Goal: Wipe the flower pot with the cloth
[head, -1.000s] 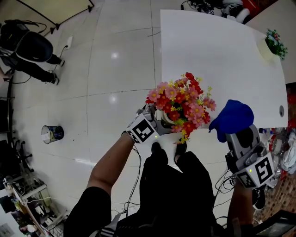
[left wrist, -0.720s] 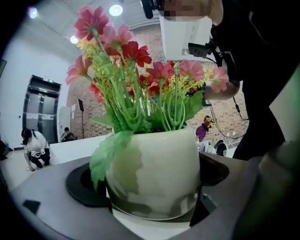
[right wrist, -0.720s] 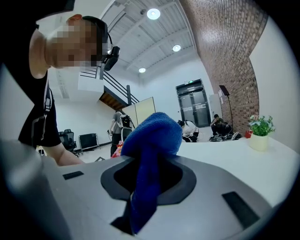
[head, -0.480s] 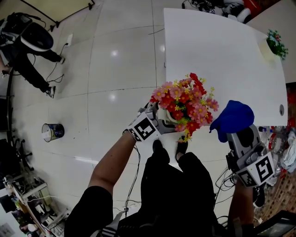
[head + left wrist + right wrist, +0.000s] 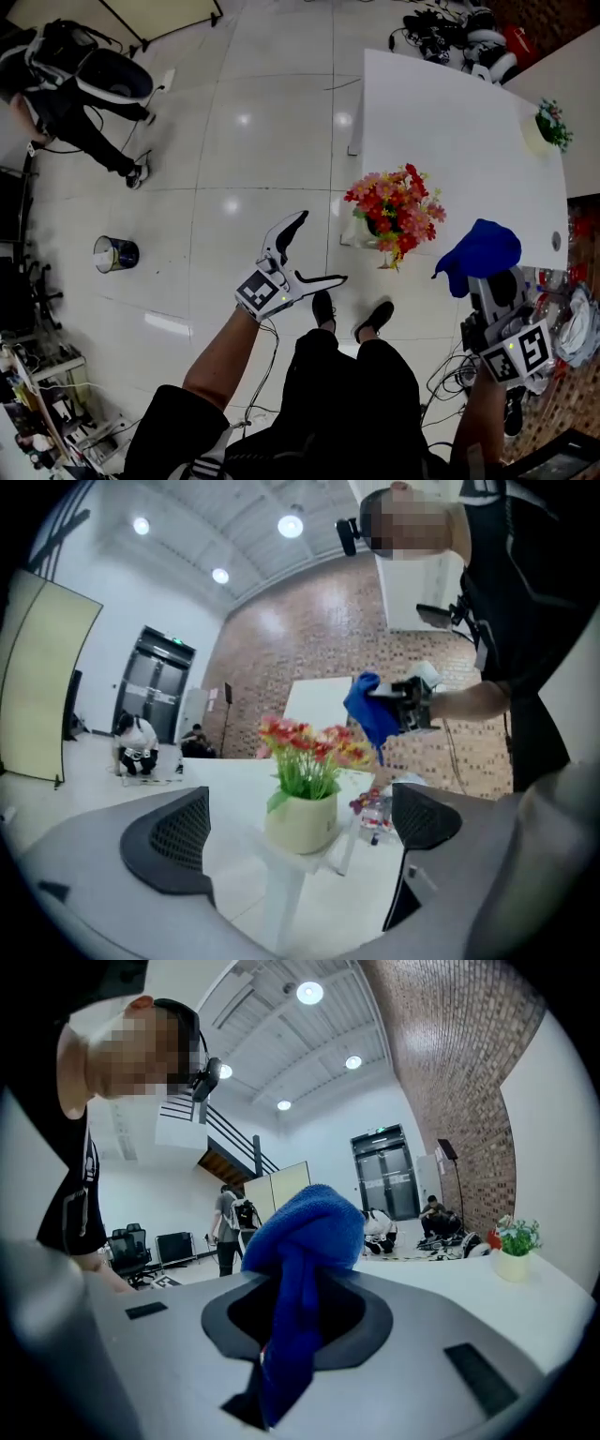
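A cream flower pot (image 5: 362, 225) with red and pink flowers (image 5: 397, 206) stands on the near left corner of the white table (image 5: 459, 122). My left gripper (image 5: 323, 247) is open and empty, off the table and to the left of the pot. In the left gripper view the pot (image 5: 302, 822) stands some way beyond the spread fingers (image 5: 167, 841). My right gripper (image 5: 489, 279) is shut on a blue cloth (image 5: 481, 253), held to the right of the flowers at the table's near edge. The cloth (image 5: 305, 1260) bunches up out of the jaws and hides them.
A second small plant pot (image 5: 547, 127) sits at the table's far right. On the tiled floor are a round bin (image 5: 115, 253), a crouching person (image 5: 84, 89) at the upper left and cables (image 5: 450, 23) beyond the table. Clutter (image 5: 572, 323) lies at the right.
My left gripper has let go of the pot, opened, and drawn back to the left. The pot now stands alone on the table corner. The right gripper still holds the cloth.
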Demonstrator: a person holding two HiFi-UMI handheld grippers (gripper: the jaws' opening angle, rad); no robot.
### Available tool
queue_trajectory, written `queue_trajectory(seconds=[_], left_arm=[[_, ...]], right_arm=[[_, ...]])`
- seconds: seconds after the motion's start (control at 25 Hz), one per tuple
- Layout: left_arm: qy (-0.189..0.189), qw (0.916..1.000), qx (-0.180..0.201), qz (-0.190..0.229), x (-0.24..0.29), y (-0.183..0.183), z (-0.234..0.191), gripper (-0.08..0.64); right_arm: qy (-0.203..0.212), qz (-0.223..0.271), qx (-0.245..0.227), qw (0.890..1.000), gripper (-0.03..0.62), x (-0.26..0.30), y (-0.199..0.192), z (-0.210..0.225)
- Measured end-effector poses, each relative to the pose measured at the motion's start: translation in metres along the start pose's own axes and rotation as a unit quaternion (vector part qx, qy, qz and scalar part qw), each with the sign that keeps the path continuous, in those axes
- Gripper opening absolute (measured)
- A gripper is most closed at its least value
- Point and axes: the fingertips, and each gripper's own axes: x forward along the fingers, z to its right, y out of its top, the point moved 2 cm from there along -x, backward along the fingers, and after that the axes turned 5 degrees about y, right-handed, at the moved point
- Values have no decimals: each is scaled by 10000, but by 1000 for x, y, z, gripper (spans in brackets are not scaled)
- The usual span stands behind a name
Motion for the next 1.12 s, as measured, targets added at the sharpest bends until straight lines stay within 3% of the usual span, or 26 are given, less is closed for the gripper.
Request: queue_trajectory(seconds=[0.24,0.36,0.48,0.52,0.64,0.76,0.8,0.84,0.96,1.04,1.12], left_arm=[[617,9919,-607,925,-79,85,75,544],[1184,9829,-563,1291,-96,117,125,539],[1417,9741,-644,1639,-102,141,177,395],[1458,9718,-646,1736,-104,148,194,381],[1756,9685,-307,1740,-113,169,235,271],[1731,9660,-607,1821,-125,190,266,265],[1657,9656,-722,1868,-131,197,279,215],[1614,9663,-703,1880,-138,203,293,168],[1739,9670,-397,1821,-159,217,325,140],[1871,9641,-431,1835,-177,221,334,33],[1919,9654,-401,1721,-197,223,339,5]], right_arm=[[395,447,-216,9980,64,-41,33,-48],[812,469,-577,9939,64,-78,40,-70],[927,678,-424,9925,66,-130,44,-74],[936,715,-419,9922,66,-148,44,-77],[1078,634,-484,9910,66,-186,45,-90],[1158,569,-430,9907,64,-205,51,-106],[1190,575,-407,9904,64,-212,52,-114],[1227,585,-394,9899,64,-219,52,-123],[1253,615,-378,9895,64,-238,50,-151],[1264,615,-366,9894,64,-242,47,-171],[1266,602,-383,9894,64,-244,45,-197]])
